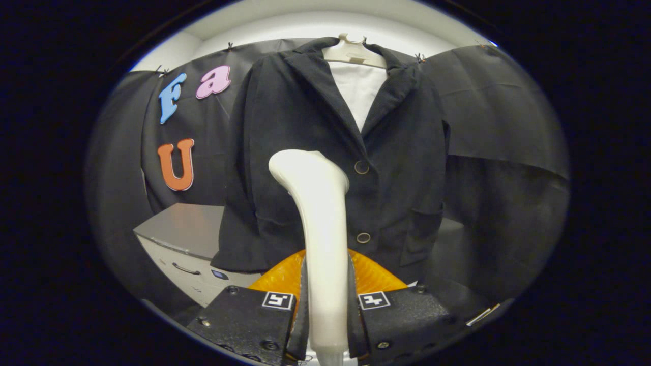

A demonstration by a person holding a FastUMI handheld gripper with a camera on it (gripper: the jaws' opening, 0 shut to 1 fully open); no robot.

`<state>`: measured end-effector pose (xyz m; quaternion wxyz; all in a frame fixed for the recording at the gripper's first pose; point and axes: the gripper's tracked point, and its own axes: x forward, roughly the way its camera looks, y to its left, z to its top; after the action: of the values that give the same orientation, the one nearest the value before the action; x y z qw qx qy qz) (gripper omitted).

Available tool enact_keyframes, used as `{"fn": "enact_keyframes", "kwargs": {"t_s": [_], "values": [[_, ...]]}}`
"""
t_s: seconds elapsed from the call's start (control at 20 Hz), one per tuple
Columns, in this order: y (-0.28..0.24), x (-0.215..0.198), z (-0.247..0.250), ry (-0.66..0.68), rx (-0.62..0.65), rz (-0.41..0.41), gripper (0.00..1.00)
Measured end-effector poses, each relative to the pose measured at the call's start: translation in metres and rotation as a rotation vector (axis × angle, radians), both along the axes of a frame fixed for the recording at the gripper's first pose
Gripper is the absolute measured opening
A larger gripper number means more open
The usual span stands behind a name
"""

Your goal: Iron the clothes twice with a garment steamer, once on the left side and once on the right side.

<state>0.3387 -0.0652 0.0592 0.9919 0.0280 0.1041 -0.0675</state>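
A black jacket (305, 127) hangs on a white hanger (353, 51) against the booth's wall, over a white shirt (358, 91), with two buttons down its front. My gripper (326, 300) is shut on the white garment steamer (318, 203), both fingers (300, 305) pressing on its handle. The steamer stands upright between the fingers, and its bent head (300, 165) lies against the jacket's left front panel, left of the buttons. An orange translucent part (371, 274) of the steamer's base shows just beyond the fingers.
A grey-topped white cabinet (183, 234) with a handle stands lower left of the jacket, close to its hem. Black cloth covers the wall on both sides.
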Motion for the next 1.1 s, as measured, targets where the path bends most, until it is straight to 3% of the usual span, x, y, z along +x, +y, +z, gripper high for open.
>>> {"fn": "enact_keyframes", "kwargs": {"t_s": [1.1], "values": [[0.0,-0.016,-0.137,0.171,-0.007,-0.008,0.33]]}}
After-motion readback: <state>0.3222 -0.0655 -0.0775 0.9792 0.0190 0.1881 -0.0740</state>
